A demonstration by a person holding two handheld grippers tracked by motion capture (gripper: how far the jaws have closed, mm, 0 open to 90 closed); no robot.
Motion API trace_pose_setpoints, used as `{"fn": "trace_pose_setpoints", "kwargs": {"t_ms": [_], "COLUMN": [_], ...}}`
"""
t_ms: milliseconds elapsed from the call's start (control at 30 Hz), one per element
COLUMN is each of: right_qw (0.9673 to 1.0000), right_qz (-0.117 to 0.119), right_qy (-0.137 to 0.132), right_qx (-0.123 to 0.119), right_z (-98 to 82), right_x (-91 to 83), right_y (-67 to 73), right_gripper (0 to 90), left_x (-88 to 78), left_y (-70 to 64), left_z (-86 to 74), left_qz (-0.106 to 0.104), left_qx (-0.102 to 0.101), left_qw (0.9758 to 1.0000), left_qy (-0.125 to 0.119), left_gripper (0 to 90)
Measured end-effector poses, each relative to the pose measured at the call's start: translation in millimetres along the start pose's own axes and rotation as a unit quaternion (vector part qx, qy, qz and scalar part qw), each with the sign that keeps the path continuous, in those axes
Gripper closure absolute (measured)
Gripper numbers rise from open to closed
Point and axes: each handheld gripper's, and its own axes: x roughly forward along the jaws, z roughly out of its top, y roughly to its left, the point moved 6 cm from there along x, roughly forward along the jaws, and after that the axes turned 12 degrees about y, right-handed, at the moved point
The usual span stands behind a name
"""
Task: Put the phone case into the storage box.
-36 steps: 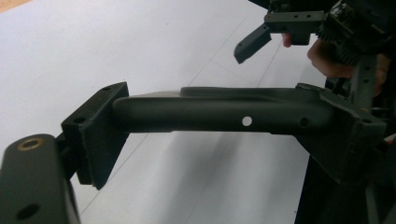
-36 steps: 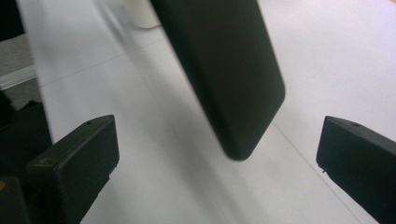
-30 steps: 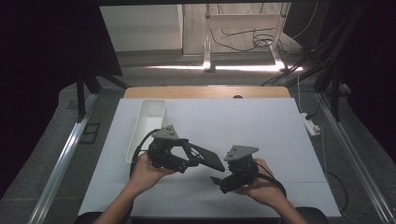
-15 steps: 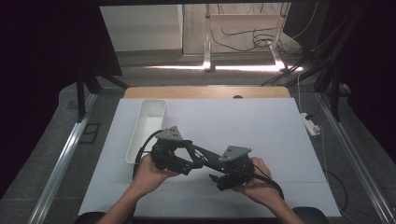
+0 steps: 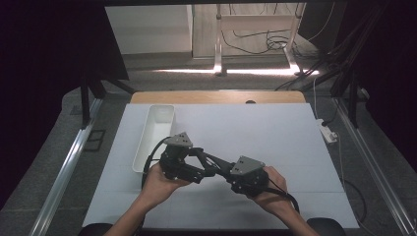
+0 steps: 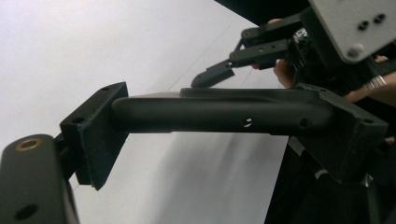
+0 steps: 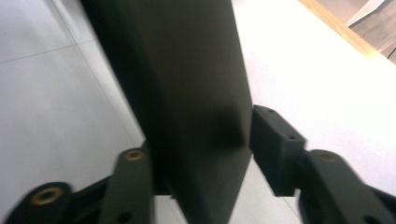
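Overhead forward-down on table [image 5: 295, 147]; two close jaw-level views

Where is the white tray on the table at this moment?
In the high view, the white tray lies at the left side of the white table, just beyond the left gripper, with its long side running away from the person.

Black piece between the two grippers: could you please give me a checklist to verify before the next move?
1. Left gripper grips the black piece: ok, a pad presses on its end.
2. Piece sits between the right gripper jaws: ok, they have just been closing around it.
3. Right pads press firmly: cannot tell.
4. White tray is apart from the piece: ok.
5. Free table surface beyond the grippers: ok.
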Motion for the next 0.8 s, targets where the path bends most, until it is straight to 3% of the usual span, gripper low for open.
{"fn": "trace_pose_setpoints", "kwargs": {"t_ms": [267,333,533,633,733,800], "right_qw": [0.9993,0.9985,0.9965,0.9968,0.9963,0.997], "right_qz": [-0.015,-0.025,-0.048,-0.046,-0.052,-0.042], "right_qy": [-0.001,-0.002,-0.001,-0.005,0.002,0.007], "right_qx": [-0.035,-0.049,-0.067,-0.065,-0.069,-0.065], "right_z": [1.2,1.2,0.9,1.3,0.4,-0.7], "right_x": [-1.6,-2.1,-2.2,-3.1,-3.0,-2.2], "right_y": [6.8,8.4,10.5,9.4,9.6,9.8], "right_gripper": [77.2,80.8,83.9,84.3,84.3,84.3], "left_x": [-0.9,-1.0,0.1,-0.1,-0.7,-1.9], "left_y": [2.5,2.2,2.2,2.2,1.6,1.8], "left_z": [0.8,0.7,0.6,0.5,0.2,-0.3], "left_qz": [-0.001,0.001,-0.001,-0.009,0.005,0.012], "left_qx": [-0.021,-0.018,-0.016,-0.018,-0.006,0.004], "left_qw": [0.9997,0.9998,0.9998,0.9997,0.9999,0.9998], "left_qy": [-0.008,-0.007,-0.01,-0.011,-0.012,-0.015], "left_gripper": [12.9,12.6,11.1,7.3,4.6,3.4]}}
